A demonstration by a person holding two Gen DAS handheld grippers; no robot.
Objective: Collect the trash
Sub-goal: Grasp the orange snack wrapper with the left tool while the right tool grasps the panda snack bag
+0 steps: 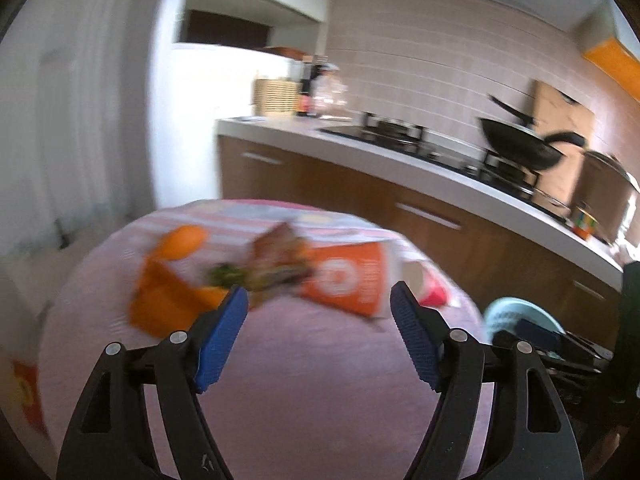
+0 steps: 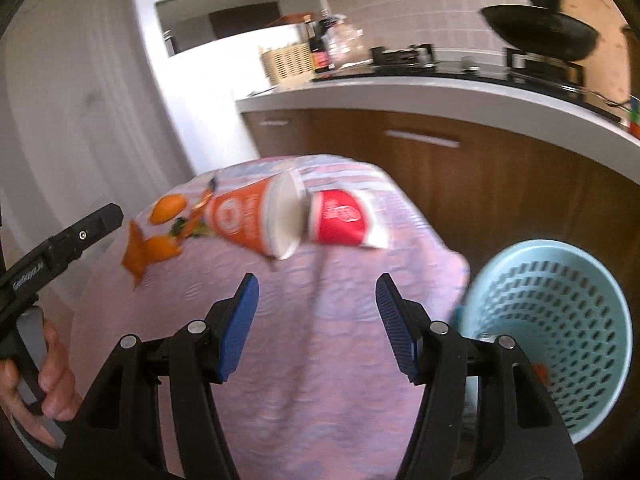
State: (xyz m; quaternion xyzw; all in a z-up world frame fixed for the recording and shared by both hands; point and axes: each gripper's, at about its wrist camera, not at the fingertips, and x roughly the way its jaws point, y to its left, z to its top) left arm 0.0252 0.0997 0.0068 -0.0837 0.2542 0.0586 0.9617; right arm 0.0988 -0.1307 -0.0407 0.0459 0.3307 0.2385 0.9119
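While both views show cups, only the right shows the basket's (image 2: 560, 320) mesh interior.

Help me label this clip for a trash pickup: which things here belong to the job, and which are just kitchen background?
Job:
orange paper cup, on its side
red paper cup, on its side
orange peel
crumpled wrapper
blue basket beside the table
left gripper and right gripper, jaws open and empty

Background:
wok on the stove
sauce bottle
wooden rack
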